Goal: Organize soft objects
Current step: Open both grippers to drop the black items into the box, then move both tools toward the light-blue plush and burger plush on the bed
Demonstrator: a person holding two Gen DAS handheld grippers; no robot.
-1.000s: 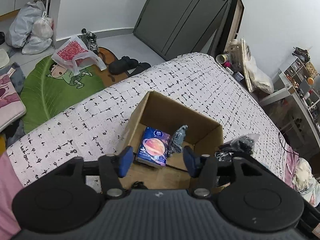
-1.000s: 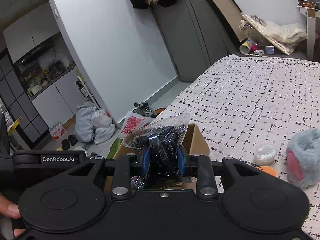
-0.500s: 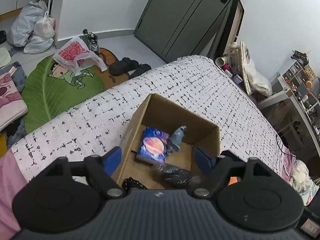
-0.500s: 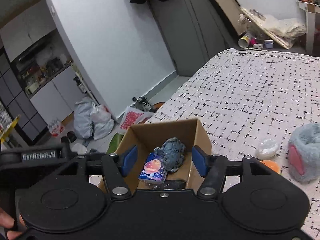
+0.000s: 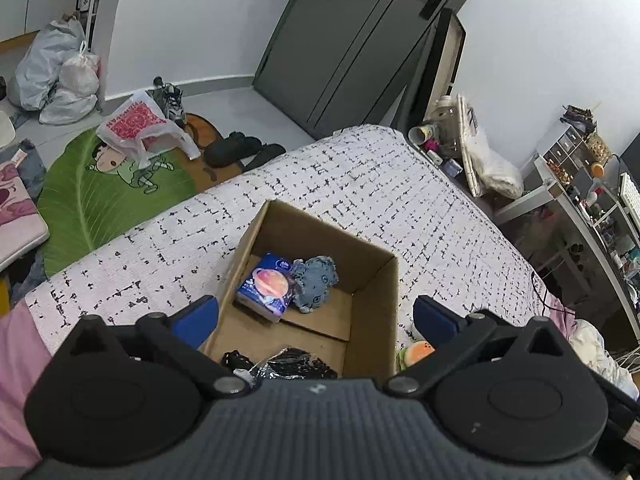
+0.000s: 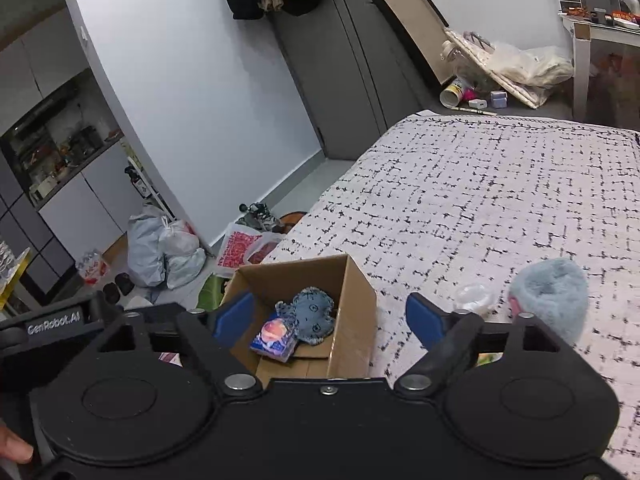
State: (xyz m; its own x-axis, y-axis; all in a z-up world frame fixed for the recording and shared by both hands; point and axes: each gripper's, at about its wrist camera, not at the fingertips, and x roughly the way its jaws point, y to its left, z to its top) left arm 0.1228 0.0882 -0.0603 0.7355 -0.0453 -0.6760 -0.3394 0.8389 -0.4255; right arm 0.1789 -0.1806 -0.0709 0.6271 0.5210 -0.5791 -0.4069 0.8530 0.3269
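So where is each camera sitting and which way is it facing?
Left wrist: on the left gripper, above the box, looking down into it; open blue fingers show.
Right wrist: on the right gripper, lower, facing across the bed; open fingers and a thumb show.
Shared: box, pack, blue plush, bed.
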